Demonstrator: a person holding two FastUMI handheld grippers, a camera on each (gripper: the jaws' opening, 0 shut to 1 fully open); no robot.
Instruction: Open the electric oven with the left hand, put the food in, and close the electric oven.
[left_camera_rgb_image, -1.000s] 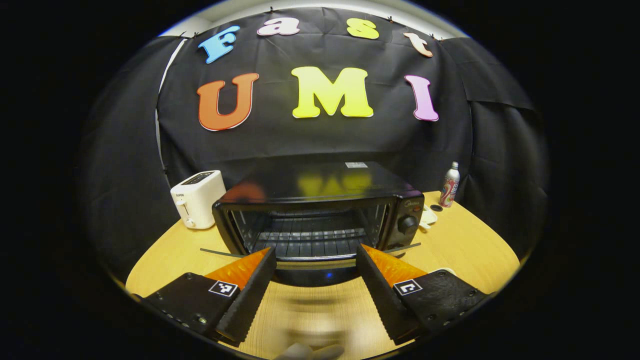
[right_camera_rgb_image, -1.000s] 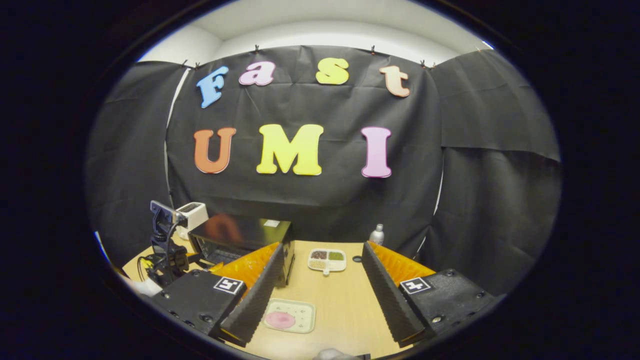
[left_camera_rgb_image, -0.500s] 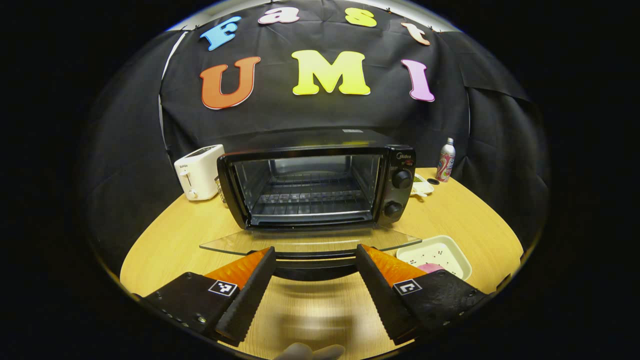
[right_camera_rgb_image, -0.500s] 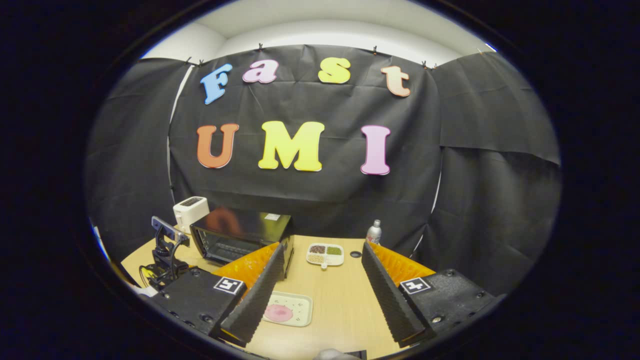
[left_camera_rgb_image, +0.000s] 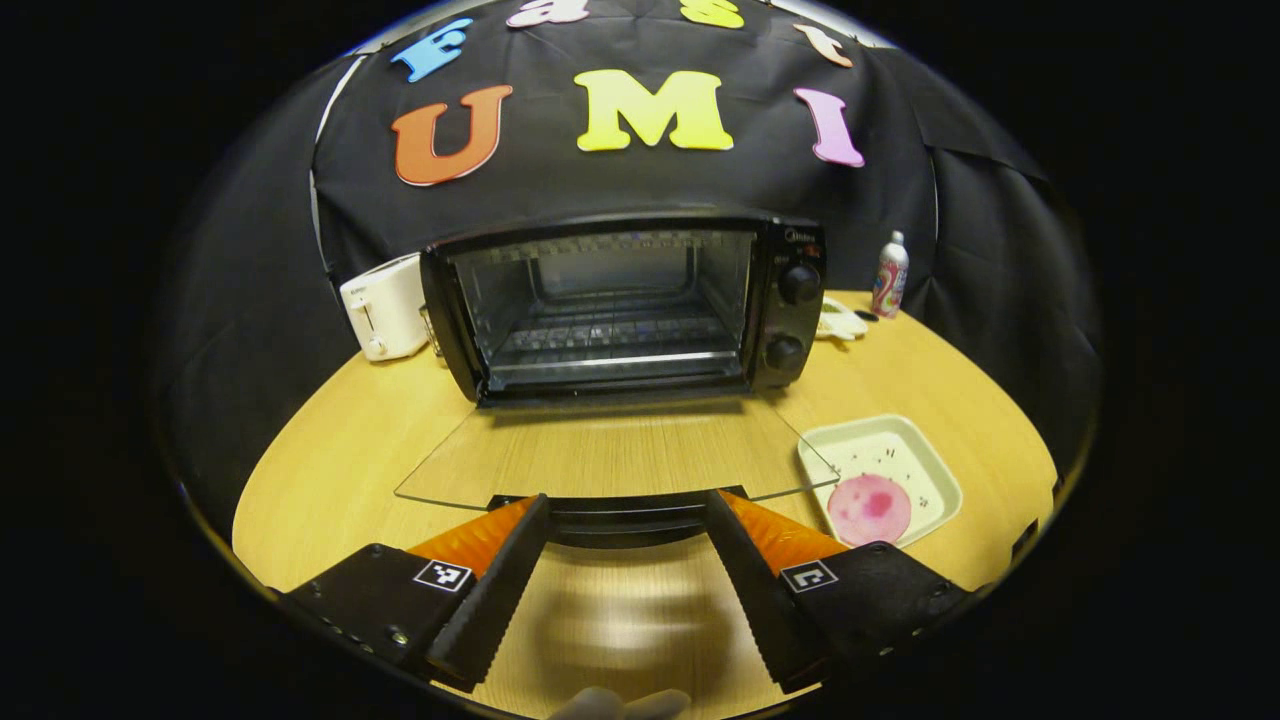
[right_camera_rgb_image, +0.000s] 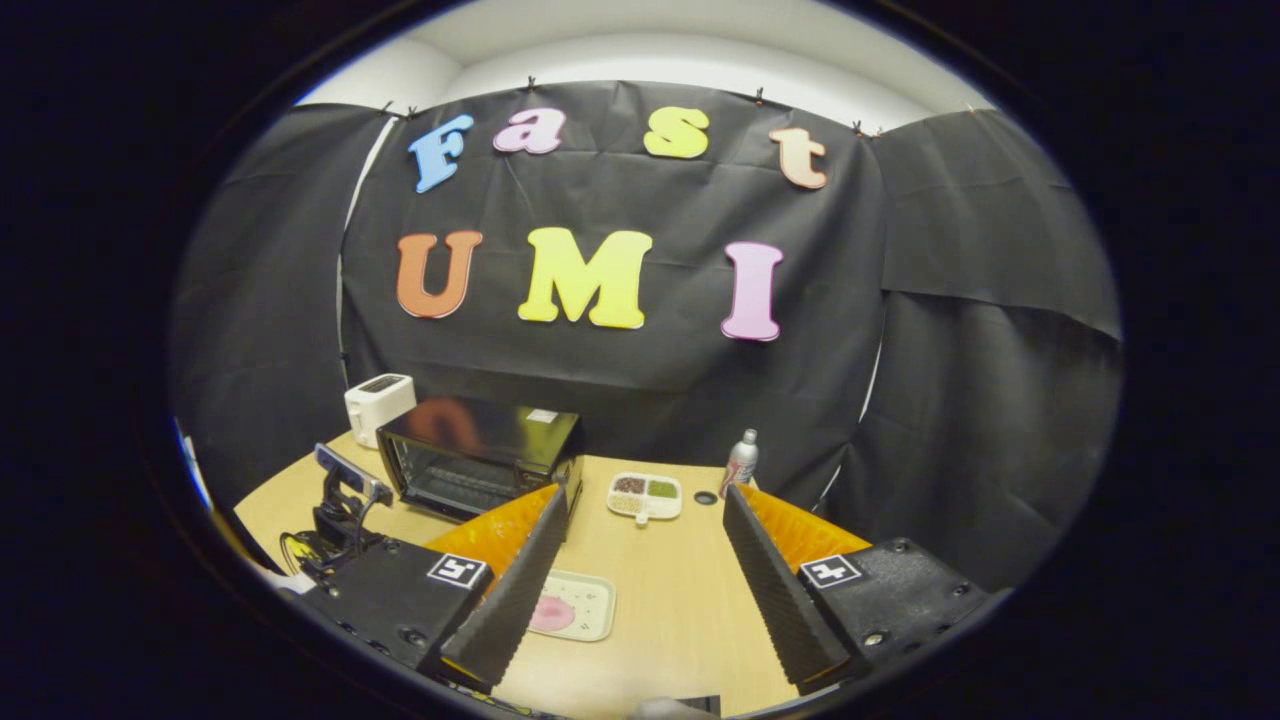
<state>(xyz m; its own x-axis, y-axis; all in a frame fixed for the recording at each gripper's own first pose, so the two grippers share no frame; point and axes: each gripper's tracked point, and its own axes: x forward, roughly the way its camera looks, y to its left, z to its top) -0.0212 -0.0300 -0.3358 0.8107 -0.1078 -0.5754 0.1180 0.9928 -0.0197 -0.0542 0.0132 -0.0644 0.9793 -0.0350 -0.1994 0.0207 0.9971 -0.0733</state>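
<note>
In the left gripper view, the left gripper (left_camera_rgb_image: 625, 560) hangs low over the wooden table (left_camera_rgb_image: 330, 470), its two black ribbed fingers (left_camera_rgb_image: 495, 595) spread wide with nothing clamped between them; the dark handle bar (left_camera_rgb_image: 625, 520) of the oven door lies in the gap at their tips, though contact cannot be confirmed. Just beyond, the glass door (left_camera_rgb_image: 610, 455) lies folded down flat, the table's grain visible through it. To its right sits one pale square plate (left_camera_rgb_image: 935, 480) holding one round pink piece of food (left_camera_rgb_image: 868, 508). Behind the door stands the single black electric oven (left_camera_rgb_image: 620, 300), its cavity open on a wire rack (left_camera_rgb_image: 610, 335), with two round knobs (left_camera_rgb_image: 798, 285) stacked on its right panel; the small brand mark above them is too fine to read. One white toaster (left_camera_rgb_image: 383, 305) stands at its left, one compartment dish (left_camera_rgb_image: 838, 320) and one drink can (left_camera_rgb_image: 888, 275) to its right. In the right gripper view, the right gripper (right_camera_rgb_image: 640, 560) is held higher, fingers equally wide apart and empty, above the same plate (right_camera_rgb_image: 585, 605), the other gripper's camera mount (right_camera_rgb_image: 345, 500) at left.
</note>
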